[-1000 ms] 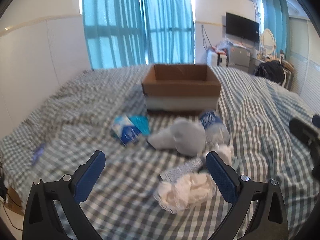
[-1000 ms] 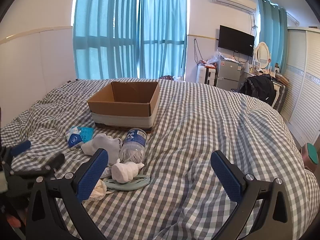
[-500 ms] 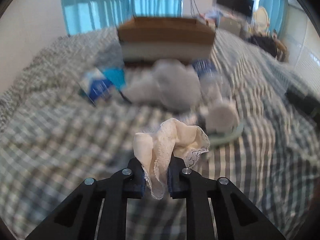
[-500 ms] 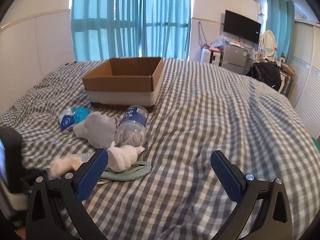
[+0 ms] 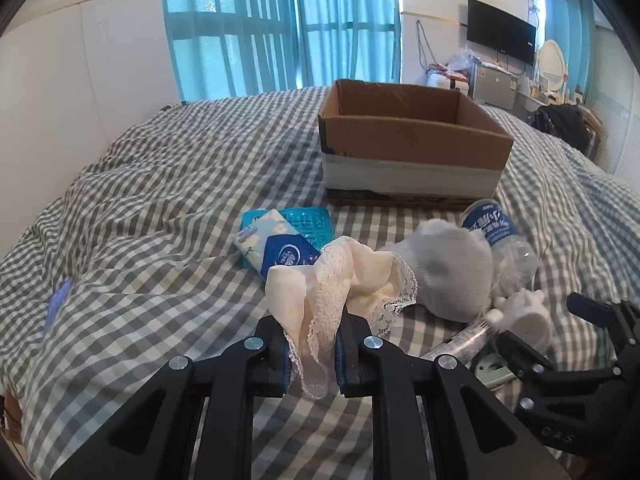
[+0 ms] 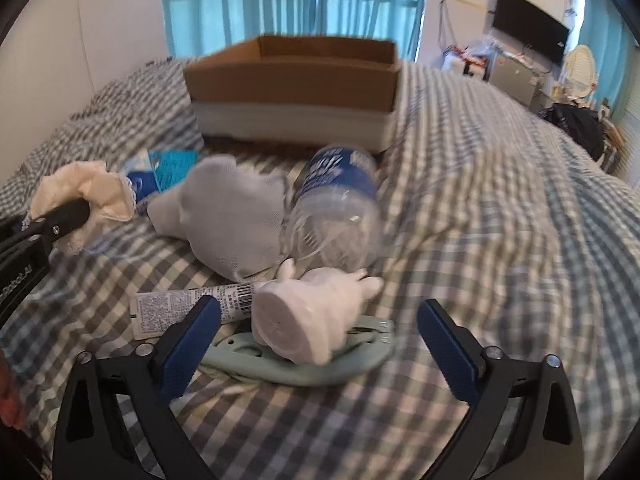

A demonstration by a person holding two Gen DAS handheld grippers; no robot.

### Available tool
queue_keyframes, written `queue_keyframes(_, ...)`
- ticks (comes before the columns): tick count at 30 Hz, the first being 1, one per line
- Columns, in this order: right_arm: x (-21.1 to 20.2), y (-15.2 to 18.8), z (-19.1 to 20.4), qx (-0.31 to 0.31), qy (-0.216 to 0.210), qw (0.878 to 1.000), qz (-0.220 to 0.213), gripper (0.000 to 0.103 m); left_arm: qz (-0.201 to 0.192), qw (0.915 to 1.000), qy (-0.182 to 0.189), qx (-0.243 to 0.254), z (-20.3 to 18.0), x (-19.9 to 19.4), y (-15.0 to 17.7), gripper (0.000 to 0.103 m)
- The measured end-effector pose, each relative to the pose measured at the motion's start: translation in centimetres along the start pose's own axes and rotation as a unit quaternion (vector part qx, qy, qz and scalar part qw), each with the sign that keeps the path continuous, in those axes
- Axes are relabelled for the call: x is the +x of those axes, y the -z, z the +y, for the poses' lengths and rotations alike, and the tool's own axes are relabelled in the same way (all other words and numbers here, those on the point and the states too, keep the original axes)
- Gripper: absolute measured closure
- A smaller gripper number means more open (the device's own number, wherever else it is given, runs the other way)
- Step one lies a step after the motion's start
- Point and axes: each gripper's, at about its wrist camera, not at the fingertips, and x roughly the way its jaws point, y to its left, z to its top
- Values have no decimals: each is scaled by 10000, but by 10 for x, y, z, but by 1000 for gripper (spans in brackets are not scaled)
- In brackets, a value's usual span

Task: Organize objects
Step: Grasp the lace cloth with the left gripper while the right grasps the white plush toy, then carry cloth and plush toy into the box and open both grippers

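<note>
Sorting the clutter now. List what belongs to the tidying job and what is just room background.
Job:
lace cloth, clamped in left hand-held gripper
cardboard box
water bottle
white figurine
grey sock
tube
tissue pack

Background:
curtains
television
black bag

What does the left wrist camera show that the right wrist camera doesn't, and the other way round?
Only the left wrist view shows the left gripper head-on, shut on the cream lace-trimmed cloth.

Only the right wrist view shows the printed white tube's full length and the pale green flat plastic piece under the white figurine, which lies between the closing right gripper's fingers, untouched.

Both show the brown cardboard box, grey sock, clear plastic bottle and checked bedspread.
</note>
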Motion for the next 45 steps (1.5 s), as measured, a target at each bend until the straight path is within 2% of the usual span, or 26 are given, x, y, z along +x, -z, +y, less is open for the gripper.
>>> queue_keyframes(5,19,5,2,-61,-19,9997,233,18,175,9998,14,62,-1,17,6,87)
queue_keyframes(9,22,10,-8,65,-158,9995,269,40,274,9996,19,-2,1,21,9,87)
queue_keyframes(14,6,11,-15,193,-129,9997,50,41,256,9997,32,12,-1,13,9,87)
queue_keyframes(19,-33,7,-14,-56,56,9991,-415,41,95,9995,147,-247,1,-10,6,87)
queue_keyframes(27,-105,-12,-12,-93,-27,9935,-1134,41,-640,9966,274,-449,-4,-68,-18,87)
queue_keyframes(31,-132,-30,-10,-158,-151,9895,-1430,41,-882,9951,322,-302,-14,-84,-36,87)
queue_keyframes(37,-153,-56,1,-745,112,9827,-1691,41,-974,9940,467,-165,-23,-86,-64,87)
queue_keyframes(45,-153,-110,-9,-776,-119,9782,-1921,41,-1141,9919,534,-158,-29,-58,-120,87)
